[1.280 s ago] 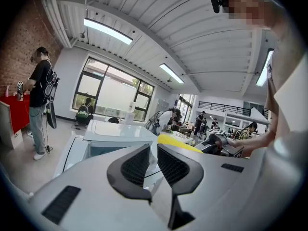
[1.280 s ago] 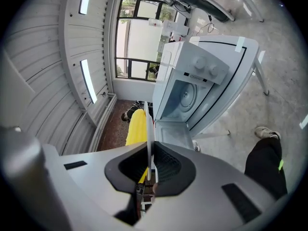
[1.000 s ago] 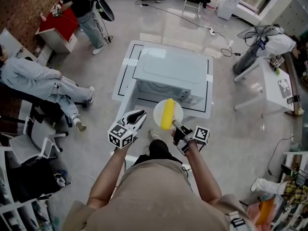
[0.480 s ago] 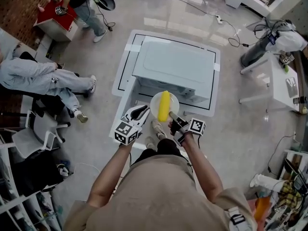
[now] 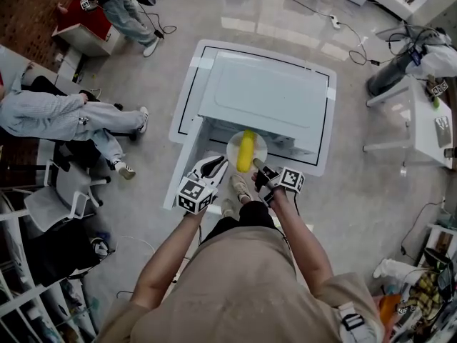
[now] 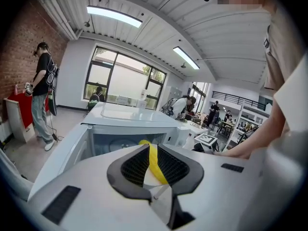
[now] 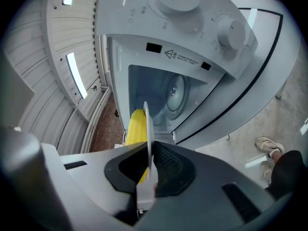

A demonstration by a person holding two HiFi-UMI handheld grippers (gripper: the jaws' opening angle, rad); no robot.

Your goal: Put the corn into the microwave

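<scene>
A yellow corn cob [image 5: 246,150] lies on a small white plate [image 5: 235,143]. My right gripper [image 5: 258,168] is shut on the plate's near rim and holds it just before the open mouth of the white microwave [image 5: 268,98]. In the right gripper view the plate [image 7: 146,124] stands edge-on between the pads, with the corn [image 7: 136,126] to its left and the microwave's cavity [image 7: 166,93] behind. My left gripper [image 5: 213,168] hovers just left of the plate, shut on nothing. Through its narrow slit [image 6: 150,150] the corn [image 6: 153,163] shows.
The microwave's door [image 5: 182,174] hangs open at the left, beside my left gripper. The microwave sits on a low white table [image 5: 187,84]. A seated person [image 5: 64,116] and chairs [image 5: 64,191] are at the left. A white desk [image 5: 421,120] stands at the right.
Both grippers have sunk and moved forward toward the microwave. The plate with the corn has come from in front of the oven to its open mouth.
</scene>
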